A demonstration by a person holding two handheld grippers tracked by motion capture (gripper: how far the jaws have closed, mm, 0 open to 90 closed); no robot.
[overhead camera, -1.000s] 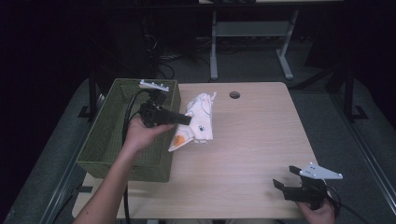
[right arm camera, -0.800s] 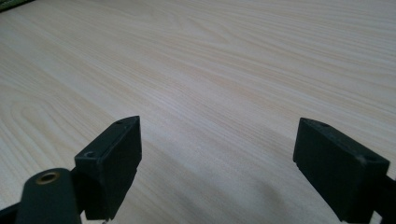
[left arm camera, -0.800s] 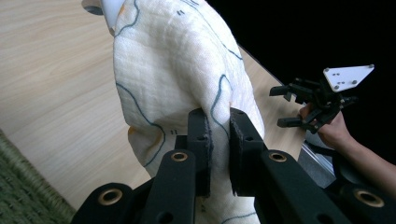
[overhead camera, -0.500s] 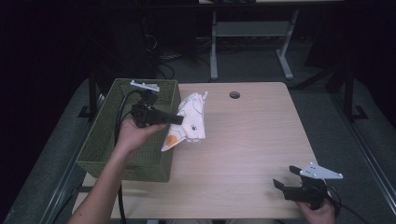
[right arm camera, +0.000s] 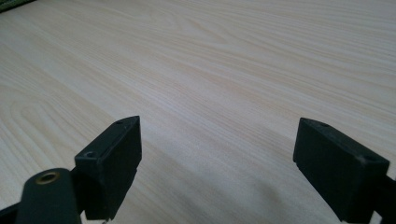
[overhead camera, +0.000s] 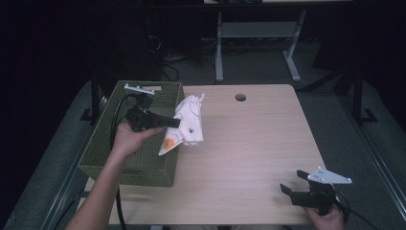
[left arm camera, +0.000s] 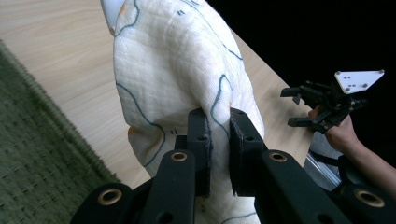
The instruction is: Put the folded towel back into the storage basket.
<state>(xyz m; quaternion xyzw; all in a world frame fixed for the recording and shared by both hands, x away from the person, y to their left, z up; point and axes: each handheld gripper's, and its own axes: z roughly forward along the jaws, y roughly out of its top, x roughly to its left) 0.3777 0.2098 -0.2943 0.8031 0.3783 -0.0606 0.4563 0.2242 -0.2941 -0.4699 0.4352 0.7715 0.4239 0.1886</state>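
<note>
Pinching a fold of the white cloth (left arm camera: 173, 70), the left gripper (overhead camera: 172, 122) hangs it beside the green basket (overhead camera: 143, 165); the right gripper (overhead camera: 293, 184) gapes empty, far off.

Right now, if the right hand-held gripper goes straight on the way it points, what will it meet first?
Probably only the bare table. The right hand-held gripper is open and points low across the wood; nothing lies between its jaws or ahead in its own view, though depth is unclear.

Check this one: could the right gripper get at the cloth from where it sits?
Probably yes. The right gripper is open near the table's front right corner, with bare wood between it and the cloth, which the left gripper holds pinched beside the basket.
</note>
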